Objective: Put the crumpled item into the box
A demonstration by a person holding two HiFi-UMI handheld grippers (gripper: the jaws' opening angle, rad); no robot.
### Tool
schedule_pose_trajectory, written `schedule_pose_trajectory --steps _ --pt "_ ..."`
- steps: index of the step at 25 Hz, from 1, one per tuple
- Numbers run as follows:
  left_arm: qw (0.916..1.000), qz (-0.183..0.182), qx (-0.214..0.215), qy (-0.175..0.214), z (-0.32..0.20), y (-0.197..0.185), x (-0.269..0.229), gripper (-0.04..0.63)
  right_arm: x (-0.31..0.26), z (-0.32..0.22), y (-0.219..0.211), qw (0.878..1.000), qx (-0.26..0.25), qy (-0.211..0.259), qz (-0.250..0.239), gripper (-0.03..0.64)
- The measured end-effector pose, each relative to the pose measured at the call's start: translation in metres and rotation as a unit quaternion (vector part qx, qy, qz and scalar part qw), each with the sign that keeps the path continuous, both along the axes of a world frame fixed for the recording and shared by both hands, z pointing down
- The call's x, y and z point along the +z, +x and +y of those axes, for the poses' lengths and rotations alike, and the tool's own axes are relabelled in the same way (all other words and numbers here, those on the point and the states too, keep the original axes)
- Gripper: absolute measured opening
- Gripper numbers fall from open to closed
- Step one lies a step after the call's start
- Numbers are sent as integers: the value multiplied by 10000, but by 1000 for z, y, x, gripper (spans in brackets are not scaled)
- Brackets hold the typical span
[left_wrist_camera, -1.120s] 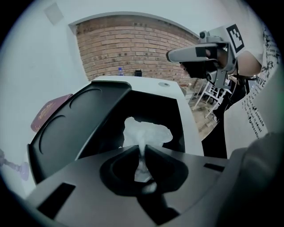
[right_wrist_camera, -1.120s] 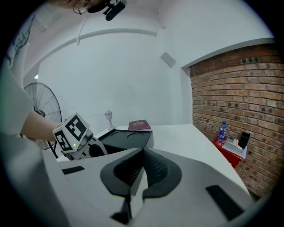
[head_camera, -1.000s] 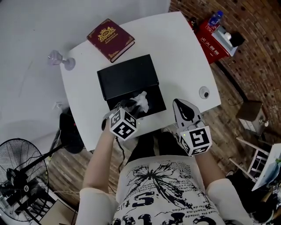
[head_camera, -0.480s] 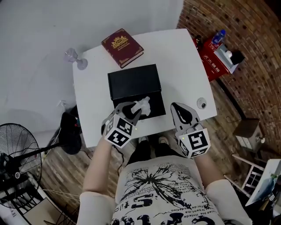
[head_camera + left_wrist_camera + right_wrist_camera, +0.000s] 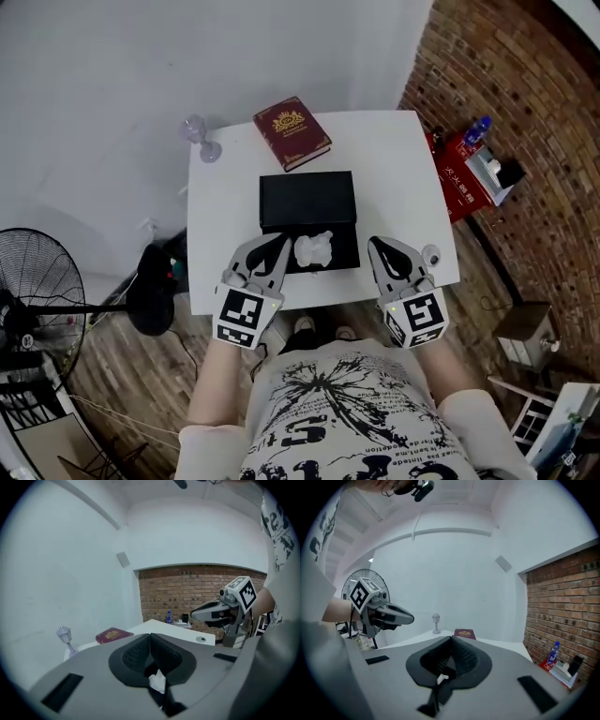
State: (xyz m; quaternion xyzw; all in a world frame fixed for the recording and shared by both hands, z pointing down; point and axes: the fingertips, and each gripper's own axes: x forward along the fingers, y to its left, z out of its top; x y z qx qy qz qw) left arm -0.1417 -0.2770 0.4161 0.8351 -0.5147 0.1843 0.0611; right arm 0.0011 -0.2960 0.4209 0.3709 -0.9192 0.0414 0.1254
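Observation:
A crumpled white item lies in the open front half of the black box in the middle of the white table. My left gripper hovers just left of the item, apart from it. Its jaws are closing and the tips meet with nothing held. In the left gripper view a bit of the white item shows below the tips. My right gripper is at the box's right front corner, shut and empty; its own view shows the tips together.
A dark red book lies behind the box and a glass goblet stands at the far left corner. A small round object sits near the right front edge. A fan and a red case stand on the floor.
The left gripper has let go of the crumpled item, which now lies in the box, and has drawn back toward the front edge and shut. The right gripper stays put.

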Motion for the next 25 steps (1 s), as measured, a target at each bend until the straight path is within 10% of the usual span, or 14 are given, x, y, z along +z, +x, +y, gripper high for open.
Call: schedule_pose_trajectory --steps 25 --pt "9911 581 -634 1018 39 -29 -67 14 -44 18 -26 9977 -424 454 -269 12"
